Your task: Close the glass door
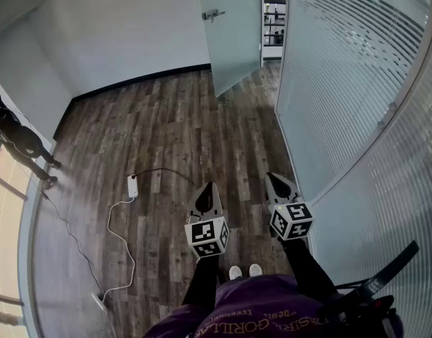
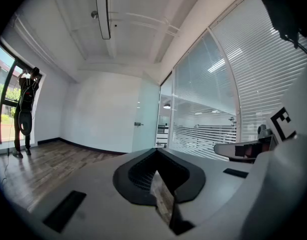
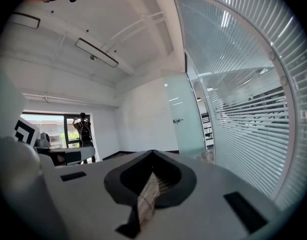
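The left tongs [image 1: 207, 189] are closed, their jaws meeting at the tip with nothing between them, and they touch nothing. The right tongs [image 1: 274, 180] look the same in their own view: jaws together at the tip, empty, held in free air. Both point nearly level, side by side above the wooden floor [image 1: 167, 125], the right one close to the striped glass wall [image 1: 357, 69].

The glass door [image 1: 233, 34] stands at the far end of the room, well apart from both tongs. It is swung open into the room, and its handle [image 1: 213, 13] shows on the face towards the white wall.

The top of the door is cut off by the upper edge of the head view. What lies in the opening beyond it is too small to make out. A person [image 1: 19, 139] by the window at the left is partly cut off by the picture's edge. A white power strip [image 1: 132, 186] lies on the floor with a cable [image 1: 121, 245] trailing from it.
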Demonstrator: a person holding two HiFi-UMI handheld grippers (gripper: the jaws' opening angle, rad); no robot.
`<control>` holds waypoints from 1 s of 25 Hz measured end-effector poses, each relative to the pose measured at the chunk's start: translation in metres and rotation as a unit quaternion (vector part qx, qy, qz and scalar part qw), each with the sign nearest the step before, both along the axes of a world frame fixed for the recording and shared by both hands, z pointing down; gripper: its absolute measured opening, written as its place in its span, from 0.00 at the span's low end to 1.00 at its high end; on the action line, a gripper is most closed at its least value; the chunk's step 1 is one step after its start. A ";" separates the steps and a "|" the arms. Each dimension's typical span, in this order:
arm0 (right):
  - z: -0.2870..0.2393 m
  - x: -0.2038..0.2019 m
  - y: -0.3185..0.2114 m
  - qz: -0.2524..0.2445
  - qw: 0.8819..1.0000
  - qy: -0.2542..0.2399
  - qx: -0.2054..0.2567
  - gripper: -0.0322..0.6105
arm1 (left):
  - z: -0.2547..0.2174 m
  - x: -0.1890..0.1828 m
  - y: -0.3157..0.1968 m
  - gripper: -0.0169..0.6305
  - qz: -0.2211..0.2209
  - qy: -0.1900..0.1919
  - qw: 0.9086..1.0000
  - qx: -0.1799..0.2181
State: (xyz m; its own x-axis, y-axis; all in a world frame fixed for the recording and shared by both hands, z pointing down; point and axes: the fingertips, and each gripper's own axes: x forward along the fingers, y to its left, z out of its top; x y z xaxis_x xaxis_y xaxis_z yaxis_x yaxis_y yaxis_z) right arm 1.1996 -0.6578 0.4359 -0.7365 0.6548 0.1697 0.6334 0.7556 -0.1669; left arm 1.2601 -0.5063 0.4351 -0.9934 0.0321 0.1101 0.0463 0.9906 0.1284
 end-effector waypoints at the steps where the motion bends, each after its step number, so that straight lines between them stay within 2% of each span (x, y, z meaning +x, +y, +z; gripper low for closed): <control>1: 0.001 0.000 0.000 -0.001 1.000 -0.001 -0.001 0.04 | 0.001 0.000 0.000 0.03 0.000 0.000 1.000 0.000; 17: 0.003 0.006 -0.001 0.007 1.000 -0.008 0.003 0.04 | 0.003 0.004 -0.001 0.03 0.005 -0.002 1.000 0.002; 25: 0.006 0.005 0.013 0.011 1.000 -0.010 0.016 0.04 | 0.008 0.004 0.011 0.03 0.009 0.006 1.000 -0.013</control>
